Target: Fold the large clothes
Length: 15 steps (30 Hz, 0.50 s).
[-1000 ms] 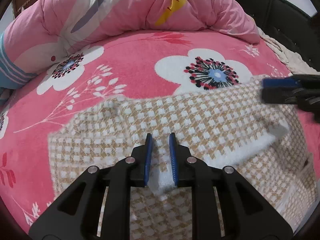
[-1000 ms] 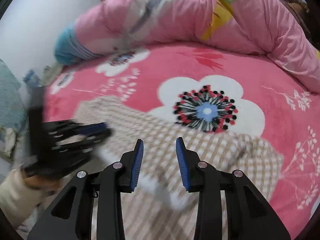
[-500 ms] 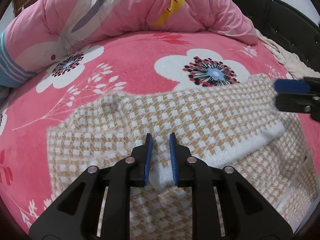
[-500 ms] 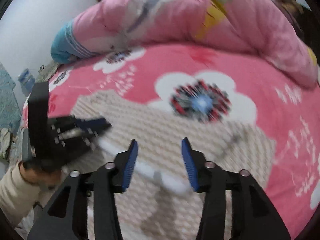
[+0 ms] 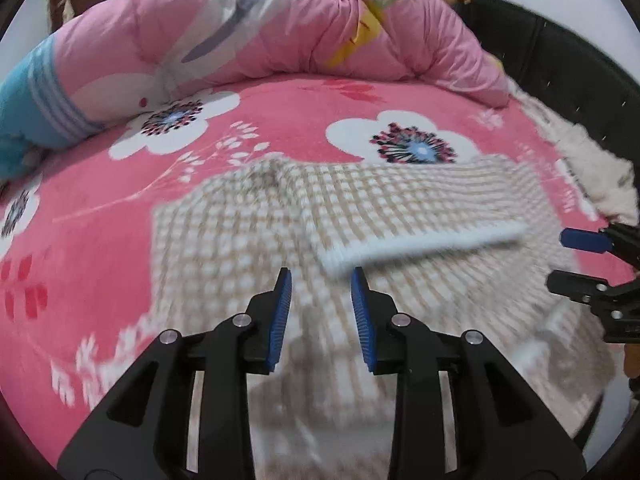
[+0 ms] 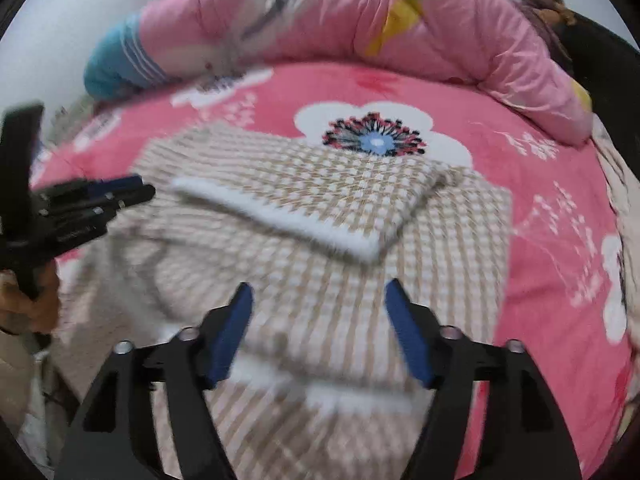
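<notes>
The beige-and-white checked garment (image 5: 248, 240) lies flat on the pink floral blanket (image 5: 100, 208) and fills the centre and lower part of both views. One portion is folded over the rest: its white ribbed hem (image 5: 420, 246) runs as a pale band across the centre right of the left wrist view, and diagonally from centre left to centre in the right wrist view. The lower layer extends past the fold on all visible sides. Motion blur softens the cloth near the bottom edge of both views, so finer creases there cannot be made out.

The left gripper (image 5: 320, 284), at bottom centre of its own view, has its blue pads parted and its jaws are opening. No cloth is pinched between them; the hem end sits just above the fingertips, seemingly clear of them. In the right wrist view it appears at the left edge, held by a hand (image 6: 30, 300).

The right gripper (image 6: 318, 296), at bottom centre of its own view, stands with jaws spread wide and still opening, with only the flat garment showing behind the gap. In the left wrist view its two fingers enter from the right edge, apart from each other and beside the garment's right border.

A rolled pink quilt (image 5: 260, 40) lies along the top of both views, beyond the garment.
</notes>
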Each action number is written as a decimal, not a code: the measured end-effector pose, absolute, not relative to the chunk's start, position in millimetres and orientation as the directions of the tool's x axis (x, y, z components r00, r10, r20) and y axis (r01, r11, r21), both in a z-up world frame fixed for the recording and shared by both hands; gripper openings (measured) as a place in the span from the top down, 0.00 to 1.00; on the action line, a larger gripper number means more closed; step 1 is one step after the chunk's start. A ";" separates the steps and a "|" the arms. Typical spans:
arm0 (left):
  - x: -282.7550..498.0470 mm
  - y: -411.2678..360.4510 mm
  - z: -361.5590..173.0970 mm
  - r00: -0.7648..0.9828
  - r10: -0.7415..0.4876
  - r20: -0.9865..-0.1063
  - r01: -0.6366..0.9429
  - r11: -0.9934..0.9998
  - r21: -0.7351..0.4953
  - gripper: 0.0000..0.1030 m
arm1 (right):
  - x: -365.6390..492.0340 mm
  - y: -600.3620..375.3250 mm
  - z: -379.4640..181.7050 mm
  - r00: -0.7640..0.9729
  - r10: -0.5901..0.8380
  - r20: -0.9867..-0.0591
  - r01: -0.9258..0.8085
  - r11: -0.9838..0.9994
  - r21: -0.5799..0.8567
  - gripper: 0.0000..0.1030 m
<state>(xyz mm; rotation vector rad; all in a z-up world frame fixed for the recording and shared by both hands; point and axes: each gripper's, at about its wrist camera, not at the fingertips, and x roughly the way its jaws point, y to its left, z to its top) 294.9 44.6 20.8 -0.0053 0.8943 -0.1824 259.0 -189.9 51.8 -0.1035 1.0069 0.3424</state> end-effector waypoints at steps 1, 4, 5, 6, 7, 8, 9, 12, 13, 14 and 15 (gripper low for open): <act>284.7 45.3 25.0 0.621 -0.153 -0.769 0.152 0.986 -0.073 0.61 | 249.4 -193.5 55.5 0.492 0.249 -0.834 -0.331 0.940 0.085 0.27; 243.6 47.9 36.6 0.639 -0.127 -0.759 0.134 0.990 -0.053 0.48 | 213.8 -193.3 63.0 0.502 0.294 -0.813 -0.342 0.931 0.126 0.20; 234.6 48.9 37.6 0.639 -0.123 -0.759 0.128 0.990 -0.052 0.41 | 199.5 -192.6 61.1 0.499 0.304 -0.811 -0.342 0.930 0.138 0.19; 219.6 50.0 37.2 0.636 -0.105 -0.764 0.111 0.993 -0.045 0.38 | 189.8 -190.7 58.7 0.498 0.309 -0.811 -0.340 0.929 0.145 0.19; 210.8 51.7 36.2 0.635 -0.095 -0.767 0.097 0.994 -0.043 0.33 | 177.0 -187.3 54.2 0.494 0.314 -0.811 -0.341 0.928 0.151 0.19; 200.6 53.2 33.4 0.629 -0.085 -0.772 0.078 0.996 -0.046 0.31 | 169.0 -185.1 50.4 0.491 0.316 -0.812 -0.341 0.927 0.155 0.19; 192.4 54.6 29.6 0.623 -0.075 -0.778 0.061 0.997 -0.047 0.29 | 160.0 -182.5 45.2 0.487 0.317 -0.814 -0.337 0.928 0.160 0.19; 173.2 52.6 17.3 0.613 -0.029 -0.790 0.027 1.000 -0.016 0.23 | 144.5 -174.3 29.8 0.477 0.309 -0.822 -0.322 0.932 0.163 0.19; 168.0 51.5 12.3 0.611 -0.009 -0.792 0.017 1.000 0.002 0.21 | 140.8 -172.7 26.2 0.472 0.309 -0.826 -0.319 0.933 0.167 0.19; 162.7 48.9 5.8 0.606 0.008 -0.796 0.009 1.000 0.017 0.18 | 138.5 -170.9 18.1 0.458 0.306 -0.834 -0.313 0.934 0.171 0.19; 159.8 48.2 1.3 0.602 0.015 -0.798 0.007 1.000 0.024 0.18 | 138.7 -170.7 11.2 0.447 0.300 -0.843 -0.310 0.936 0.169 0.19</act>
